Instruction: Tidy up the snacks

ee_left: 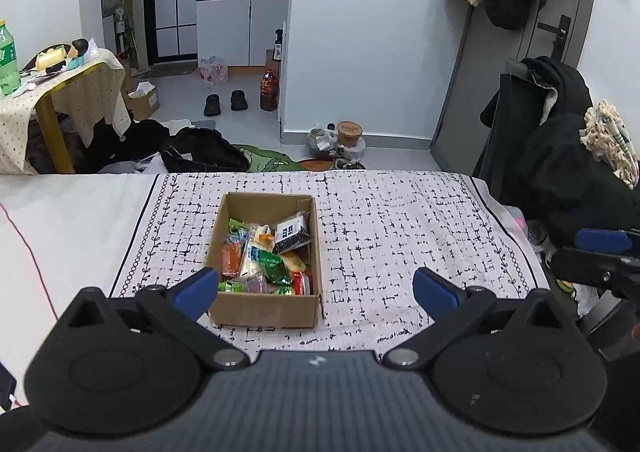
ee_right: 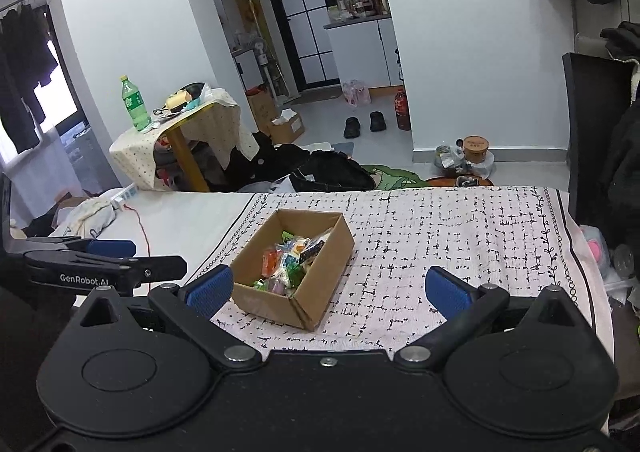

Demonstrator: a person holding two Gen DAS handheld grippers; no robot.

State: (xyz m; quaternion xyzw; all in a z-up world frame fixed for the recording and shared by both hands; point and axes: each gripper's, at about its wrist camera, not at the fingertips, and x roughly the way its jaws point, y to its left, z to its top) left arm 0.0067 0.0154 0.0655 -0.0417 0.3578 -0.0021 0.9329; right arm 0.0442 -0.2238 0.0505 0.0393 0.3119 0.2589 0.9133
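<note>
Left claw: blue pads spread wide, empty, hovering short of cardboard box; likely pulled back since snacks already fill box. Box sits on patterned cloth over counter, at 12 o'clock from left claw, 11 o'clock from right claw. Right claw: pads spread, empty. Right view alone shows left tool's side profile at 9 o'clock; left view alone shows black packet label.

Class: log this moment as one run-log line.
left tool: open, empty | right tool: open, empty | snack packets: inside cardboard box | box: on patterned cloth
</note>
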